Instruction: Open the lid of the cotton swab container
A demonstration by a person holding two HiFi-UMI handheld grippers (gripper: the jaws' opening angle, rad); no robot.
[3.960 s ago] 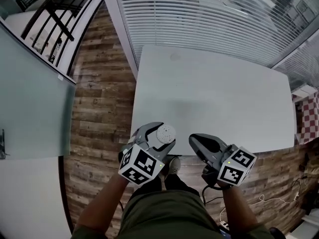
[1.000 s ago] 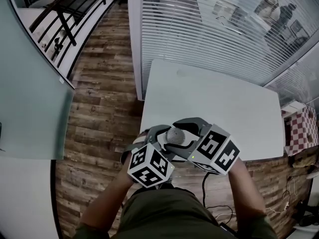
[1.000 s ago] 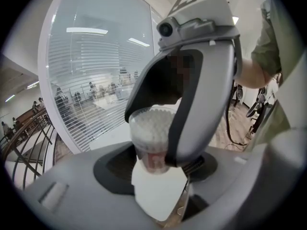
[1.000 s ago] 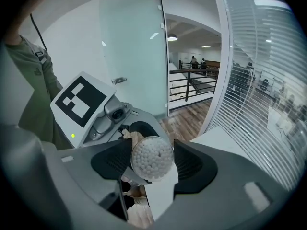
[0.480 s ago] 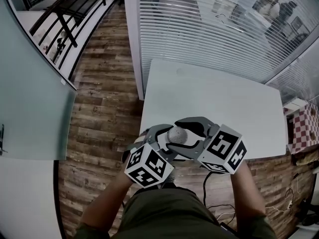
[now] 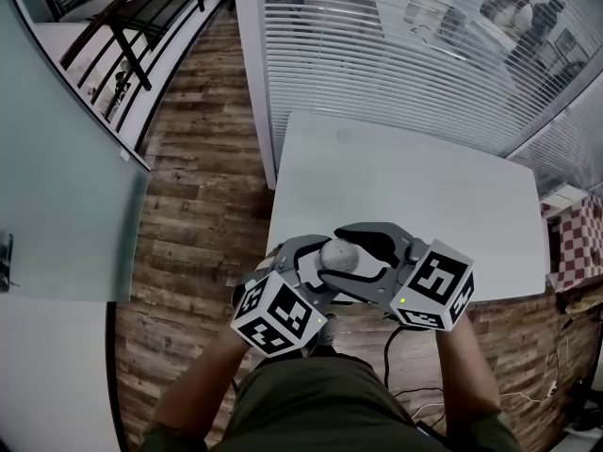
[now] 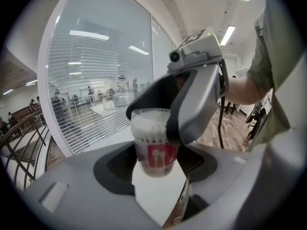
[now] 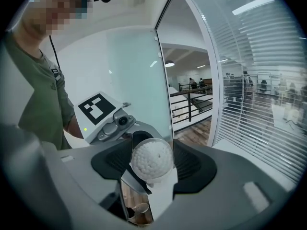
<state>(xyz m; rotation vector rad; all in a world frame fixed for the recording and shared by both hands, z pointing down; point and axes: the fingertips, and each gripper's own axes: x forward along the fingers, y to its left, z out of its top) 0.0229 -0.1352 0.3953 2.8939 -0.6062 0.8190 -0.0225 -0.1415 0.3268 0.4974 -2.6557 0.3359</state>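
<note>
The left gripper (image 6: 313, 269) has its jaws set wide and clenched on the lower body of the cotton swab container (image 7: 154, 145). The dark pads press its two sides just below the red label. The container is held in the air, above the near edge of the white table (image 6: 405, 186), and touches nothing but the two grippers. In the left gripper view it stands roughly upright between the jaws, packed with white swabs.

The lid (image 8: 152, 158) sits on the container's top. In the right gripper view it faces the camera end-on as a round clear disc, with swab tips behind it. The right gripper (image 6: 358, 255) grasps this lid, one pad against each side of its rim.

The left forearm (image 6: 193, 394) rises from the lower left, and its gripper points forward and to the right. The right forearm (image 6: 462, 365) rises from the lower right, and its gripper reaches across to the left to meet the container's upper end. The two grippers sit close together in front of the person's body.

By count there is one container with one lid, two grippers, one marker cube on each, and one table.
</note>
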